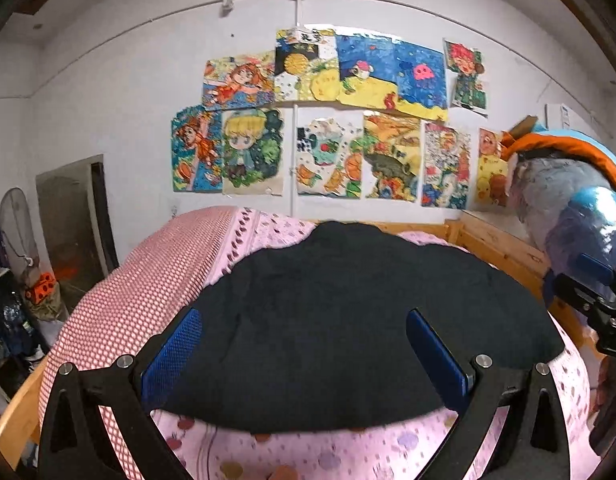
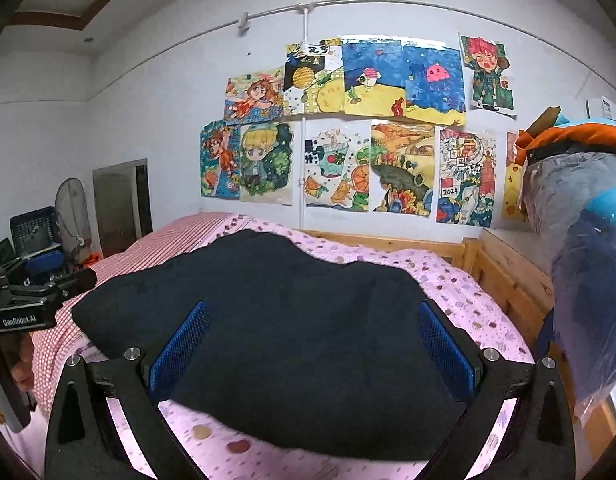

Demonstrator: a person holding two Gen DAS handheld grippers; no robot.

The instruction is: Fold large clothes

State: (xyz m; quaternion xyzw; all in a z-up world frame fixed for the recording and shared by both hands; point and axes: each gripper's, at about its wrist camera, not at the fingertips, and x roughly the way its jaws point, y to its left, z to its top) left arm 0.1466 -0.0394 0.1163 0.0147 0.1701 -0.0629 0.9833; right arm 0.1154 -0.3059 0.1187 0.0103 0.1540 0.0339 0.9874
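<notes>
The black garment (image 1: 340, 320) lies spread on the pink bedsheet (image 1: 348, 456). Left tool (image 1: 308, 356) and right tool (image 2: 312, 348) hover over it, jaws wide, empty. Best to pinch its near corners evenly, then lift together.

Home bedroom, likely a child's. A wooden-framed bed (image 2: 508, 276) with pink dotted sheet (image 2: 460, 292) sits against a white wall covered in colourful drawings (image 2: 348, 132). Clutter, including a fan (image 2: 69, 208), sits in the corner.
</notes>
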